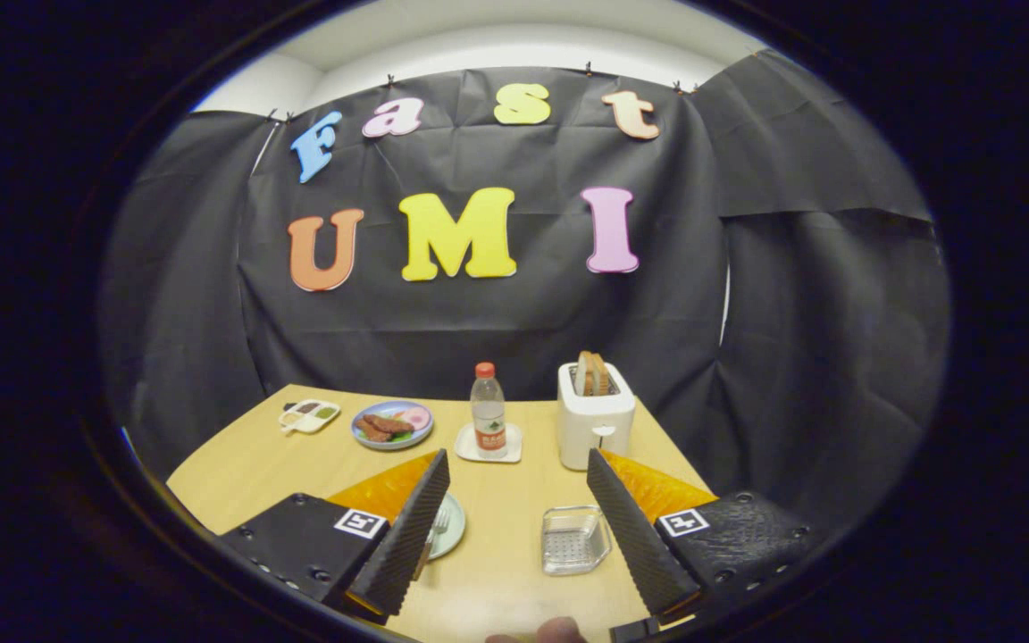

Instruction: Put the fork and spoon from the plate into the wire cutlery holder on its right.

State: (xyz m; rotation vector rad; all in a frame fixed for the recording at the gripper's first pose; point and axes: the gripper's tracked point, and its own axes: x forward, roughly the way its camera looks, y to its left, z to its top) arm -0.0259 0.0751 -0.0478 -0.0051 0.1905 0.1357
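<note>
Gripper (pixel 514 527) of black, ridged, two-finger build is held above the near part of a light wooden table (pixel 514 589), its fingers spread wide and holding nothing. Bare tabletop shows between them.

Pale green round plate (pixel 450 527) lies on the table just behind the left finger (pixel 407 536), which covers most of it. A metal fork (pixel 436 527) rests on the plate's visible part, tines toward the far side; its handle runs down behind the finger. The spoon cannot be made out.

Wire cutlery holder (pixel 575 539), a small rectangular metal basket, stands right of the plate and just left of the right finger (pixel 639 536), apart from it. Nothing can be seen in it.

Far side of the table, left to right:
- a white divided tray (pixel 309 416) with small portions of food;
- a blue-rimmed round plate (pixel 392 424) carrying brown food pieces;
- a clear plastic bottle with a red cap (pixel 488 413), upright on a white square coaster (pixel 489 444);
- a white toaster (pixel 596 416) with slices of bread standing in its slots.

A fingertip (pixel 559 630) of the person shows at the nearest edge, below the gap between the gripper fingers.
</note>
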